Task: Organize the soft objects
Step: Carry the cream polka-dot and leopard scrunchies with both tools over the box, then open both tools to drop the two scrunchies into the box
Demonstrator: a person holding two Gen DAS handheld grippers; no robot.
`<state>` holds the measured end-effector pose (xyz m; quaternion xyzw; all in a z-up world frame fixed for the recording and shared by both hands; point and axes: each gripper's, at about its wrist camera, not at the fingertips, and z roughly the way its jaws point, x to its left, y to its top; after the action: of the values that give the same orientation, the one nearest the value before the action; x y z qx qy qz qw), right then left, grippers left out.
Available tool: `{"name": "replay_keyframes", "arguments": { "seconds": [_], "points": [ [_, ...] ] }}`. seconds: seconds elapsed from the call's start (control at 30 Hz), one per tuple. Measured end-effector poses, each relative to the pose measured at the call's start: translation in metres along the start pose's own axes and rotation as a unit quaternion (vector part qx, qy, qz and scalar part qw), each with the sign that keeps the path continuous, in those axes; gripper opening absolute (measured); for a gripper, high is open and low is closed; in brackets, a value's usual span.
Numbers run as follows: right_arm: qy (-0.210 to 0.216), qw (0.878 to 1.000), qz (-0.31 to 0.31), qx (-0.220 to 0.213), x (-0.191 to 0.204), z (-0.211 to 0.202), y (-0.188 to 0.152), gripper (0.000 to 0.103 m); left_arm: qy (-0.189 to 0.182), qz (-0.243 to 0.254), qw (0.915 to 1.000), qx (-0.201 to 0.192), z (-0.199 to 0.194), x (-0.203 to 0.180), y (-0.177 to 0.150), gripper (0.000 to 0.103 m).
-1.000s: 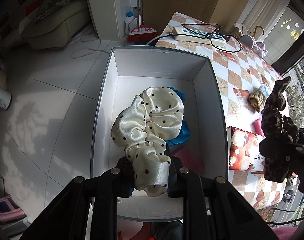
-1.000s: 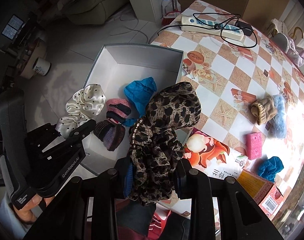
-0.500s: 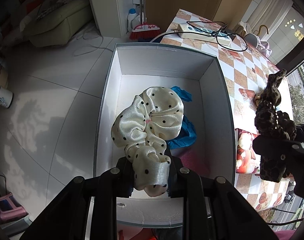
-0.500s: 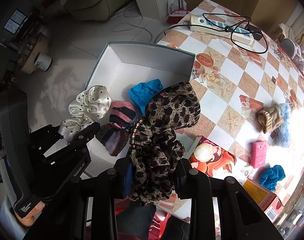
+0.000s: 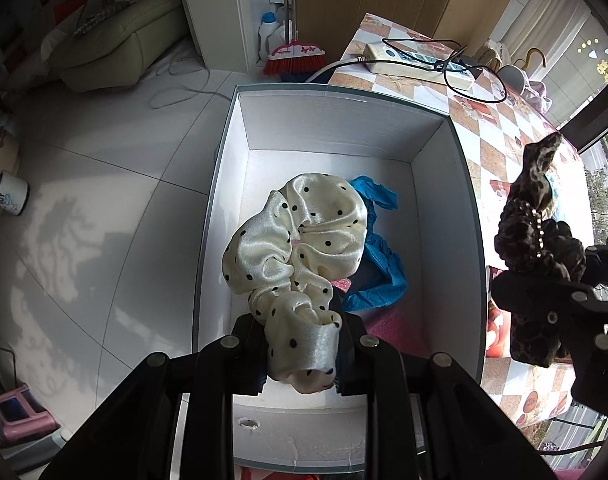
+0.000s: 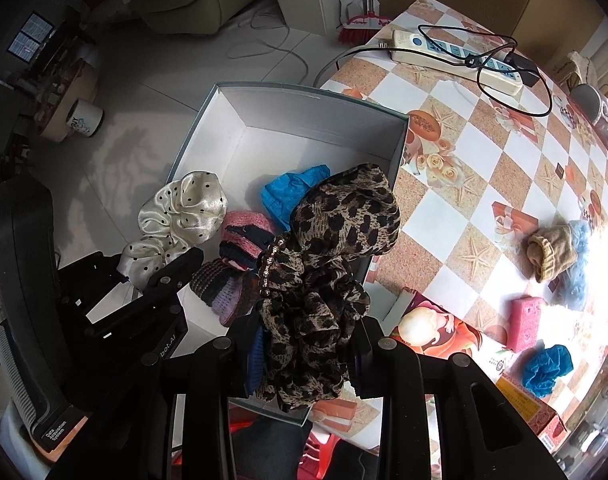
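A: Left wrist view?
B: The left gripper (image 5: 302, 354) is clenched on the cream polka-dot scrunchie (image 5: 304, 248), its long axis running away from the fingers over the white box (image 5: 344, 128) — tiled floor (image 5: 104, 184) lies left.

A: Right wrist view?
B: The right gripper (image 6: 304, 354) grasps the leopard scrunchie (image 6: 324, 276), extending straight forward above the box's near right corner — beside it, the checkered tablecloth (image 6: 484, 152) carries a power strip (image 6: 456, 60).
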<state>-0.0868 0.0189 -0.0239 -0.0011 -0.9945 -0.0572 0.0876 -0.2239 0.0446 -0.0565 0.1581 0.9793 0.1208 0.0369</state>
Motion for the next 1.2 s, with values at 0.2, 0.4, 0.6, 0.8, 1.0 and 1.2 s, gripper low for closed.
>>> {"name": "replay_keyframes", "arguments": {
  "seconds": [0.2, 0.4, 0.6, 0.8, 1.0, 1.2],
  "points": [
    [-0.013, 1.000, -0.014, -0.002, 0.006, 0.006, 0.008, 0.034, 0.002, 0.001, 1.0000, 0.006, 0.005, 0.001, 0.002, 0.026],
    [-0.024, 0.999, -0.030, 0.001, 0.012, 0.012, 0.014, 0.034, 0.002, 0.005, 0.9999, 0.014, 0.010, 0.000, 0.003, 0.026],
    [-0.027, 0.999, -0.037, 0.003, 0.014, 0.015, 0.018, 0.034, 0.002, 0.005, 0.9999, 0.014, 0.010, 0.000, 0.002, 0.028],
    [-0.029, 0.999, -0.045, 0.003, 0.016, 0.015, 0.019, 0.034, 0.000, 0.004, 0.9999, 0.012, 0.010, -0.001, 0.003, 0.043],
    [-0.032, 0.999, -0.042, -0.005, 0.012, 0.012, 0.021, 0.053, 0.013, 0.014, 0.9998, -0.004, 0.004, -0.007, 0.005, 0.074],
    [-0.032, 0.999, -0.034, -0.011, 0.006, 0.008, 0.022, 0.085, -0.005, -0.011, 0.9998, 0.013, 0.008, -0.005, 0.008, 0.086]
  ]
}}
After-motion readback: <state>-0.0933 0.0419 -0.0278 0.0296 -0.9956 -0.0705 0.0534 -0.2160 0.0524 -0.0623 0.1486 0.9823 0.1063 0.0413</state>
